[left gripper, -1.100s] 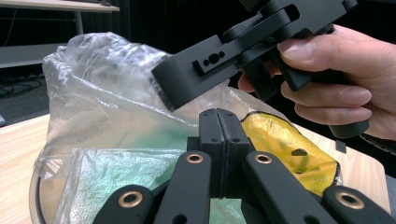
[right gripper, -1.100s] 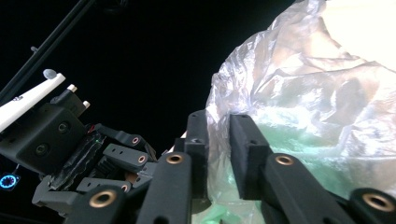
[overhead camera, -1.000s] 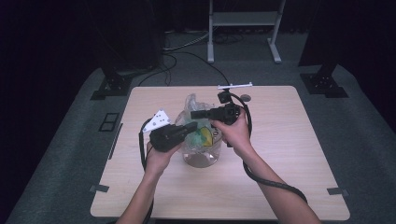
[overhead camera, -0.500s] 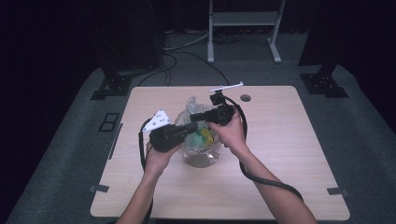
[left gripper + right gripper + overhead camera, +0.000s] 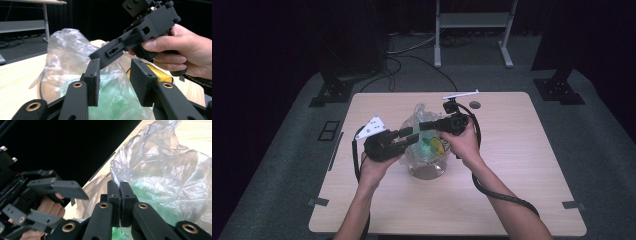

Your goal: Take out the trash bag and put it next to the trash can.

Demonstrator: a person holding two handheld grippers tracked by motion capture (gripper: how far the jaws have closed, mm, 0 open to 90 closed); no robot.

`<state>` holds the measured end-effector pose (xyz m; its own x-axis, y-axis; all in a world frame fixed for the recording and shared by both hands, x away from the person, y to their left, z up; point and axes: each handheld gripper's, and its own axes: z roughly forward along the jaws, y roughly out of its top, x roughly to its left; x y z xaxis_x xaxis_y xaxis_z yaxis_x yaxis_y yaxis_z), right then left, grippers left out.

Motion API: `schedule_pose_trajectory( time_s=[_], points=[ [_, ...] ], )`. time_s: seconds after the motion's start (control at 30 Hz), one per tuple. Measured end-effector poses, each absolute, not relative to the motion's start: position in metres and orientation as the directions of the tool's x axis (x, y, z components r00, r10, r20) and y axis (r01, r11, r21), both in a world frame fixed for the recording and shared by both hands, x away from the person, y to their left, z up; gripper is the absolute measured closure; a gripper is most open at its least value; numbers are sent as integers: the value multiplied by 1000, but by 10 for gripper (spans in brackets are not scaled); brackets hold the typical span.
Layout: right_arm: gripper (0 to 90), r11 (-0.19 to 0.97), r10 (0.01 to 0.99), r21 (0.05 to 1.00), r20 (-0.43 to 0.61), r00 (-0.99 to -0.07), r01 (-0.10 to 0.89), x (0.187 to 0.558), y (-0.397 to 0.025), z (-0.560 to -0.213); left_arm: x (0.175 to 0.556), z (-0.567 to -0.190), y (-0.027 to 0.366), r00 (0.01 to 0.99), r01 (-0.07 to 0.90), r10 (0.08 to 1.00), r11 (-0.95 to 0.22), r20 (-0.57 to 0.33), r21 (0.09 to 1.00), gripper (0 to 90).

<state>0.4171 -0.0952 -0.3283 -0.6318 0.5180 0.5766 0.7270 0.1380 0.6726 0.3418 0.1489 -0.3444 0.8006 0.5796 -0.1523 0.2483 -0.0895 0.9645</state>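
A clear plastic bag (image 5: 418, 116) with green (image 5: 427, 146) and yellow contents sits in a glass bowl (image 5: 427, 171) at the table's middle. My right gripper (image 5: 424, 126) reaches in from the right over the bowl. Its jaws are shut together on a fold of the plastic bag (image 5: 160, 167), with the right gripper (image 5: 120, 185) pinching at the bag's near edge. My left gripper (image 5: 409, 135) comes from the left, just beside it. The left gripper (image 5: 115, 71) stands open above the green bag (image 5: 112, 100), nothing between its pads. The right gripper (image 5: 112, 51) shows just beyond the left one's tips.
A wooden table (image 5: 522, 165) carries a thin white stick (image 5: 460, 94) and a small dark disc (image 5: 475, 104) near its far edge. A cable (image 5: 497, 192) trails from the right gripper across the table. Metal stand legs (image 5: 472, 20) rise behind the table.
Both hands have stayed over the bowl. The right gripper has shifted a little left towards the bag, and the left gripper has barely moved.
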Motion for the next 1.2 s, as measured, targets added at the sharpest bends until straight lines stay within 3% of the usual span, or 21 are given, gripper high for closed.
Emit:
schedule_pose_trajectory(
  time_s=[1.0, 1.2],
  points=[
    [899, 60, 439, 709, 613, -657, 702, 405, -129, -312, 355, -357, 201, 683, 310, 700, -20, -208, 950, 345],
    [899, 46, 427, 717, 615, -663, 696, 402, -136, -305, 358, -362, 206, 650, 339, 726, -11, -226, 941, 259]
  ],
)
